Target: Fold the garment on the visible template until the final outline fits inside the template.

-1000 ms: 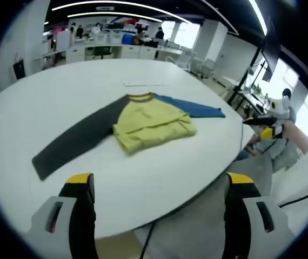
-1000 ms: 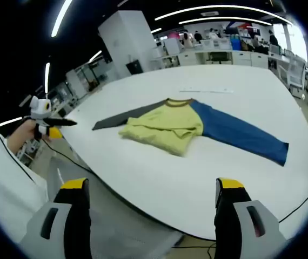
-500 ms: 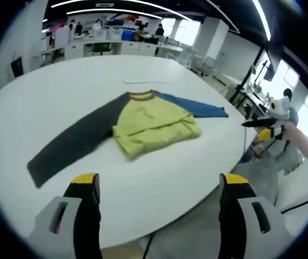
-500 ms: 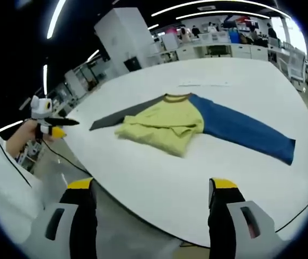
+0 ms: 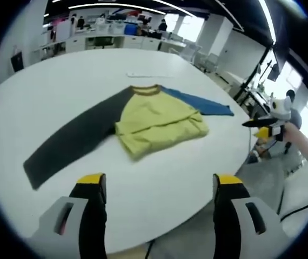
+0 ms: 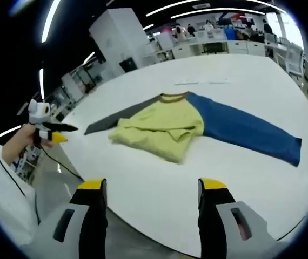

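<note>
Garment (image 5: 154, 121) flat on table (image 5: 40, 91) — ahead of both grippers, jaws apart, empty

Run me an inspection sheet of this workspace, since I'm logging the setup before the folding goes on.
Surface: white table, bare around the shirt.
Job's things: shirt lying flat, yellow body already folded up, grey sleeve and blue sleeve spread out to opposite sides. No template outline can be made out.
Clutter: a thin white strip on the table beyond the collar.
Grippers: left gripper and right gripper both open, off the table's near edge, holding nothing.
Cables: a dark cable hanging below the table edge.
Surroundings: open office with desks, ceiling lights, people far off.
</note>
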{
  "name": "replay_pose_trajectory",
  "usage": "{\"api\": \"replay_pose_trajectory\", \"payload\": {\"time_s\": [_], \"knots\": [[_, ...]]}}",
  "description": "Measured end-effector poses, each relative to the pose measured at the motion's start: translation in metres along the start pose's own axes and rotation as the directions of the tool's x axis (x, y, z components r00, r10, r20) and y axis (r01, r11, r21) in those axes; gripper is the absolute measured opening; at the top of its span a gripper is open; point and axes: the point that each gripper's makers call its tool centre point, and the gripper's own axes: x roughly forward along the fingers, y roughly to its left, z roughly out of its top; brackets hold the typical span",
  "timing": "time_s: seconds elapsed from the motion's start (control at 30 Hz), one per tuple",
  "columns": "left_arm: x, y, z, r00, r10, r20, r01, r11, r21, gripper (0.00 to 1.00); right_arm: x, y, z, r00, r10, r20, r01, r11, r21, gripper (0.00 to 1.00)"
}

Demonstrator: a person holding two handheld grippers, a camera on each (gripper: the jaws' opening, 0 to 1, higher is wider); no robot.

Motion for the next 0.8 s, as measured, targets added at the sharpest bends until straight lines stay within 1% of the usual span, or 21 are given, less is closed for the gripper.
{"api": "replay_pose_trajectory", "payload": {"time_s": [0.1,0.33,0.67,0.8], "knots": [[0.004,0.003,0.001,1.000,0.003,-0.004,-0.003,1.000,-0.007,0.75,0.005,-0.001,0.002,1.000,0.002,0.003,-0.002,1.000,0.004,0.62],[0.015,0.012,0.004,1.000,0.010,-0.002,-0.010,1.000,-0.022,0.70,0.021,-0.003,0.007,1.000,0.020,0.010,-0.020,1.000,0.021,0.55],[0.029,0.020,0.003,1.000,0.016,-0.009,-0.016,0.999,-0.041,0.60,0.039,-0.010,0.010,1.000,0.027,0.010,-0.028,0.998,0.054,0.49],[0.036,0.026,0.006,1.000,0.014,-0.005,-0.014,0.999,-0.052,0.57,0.047,-0.012,0.012,0.999,0.030,0.015,-0.032,0.996,0.079,0.48]]}}
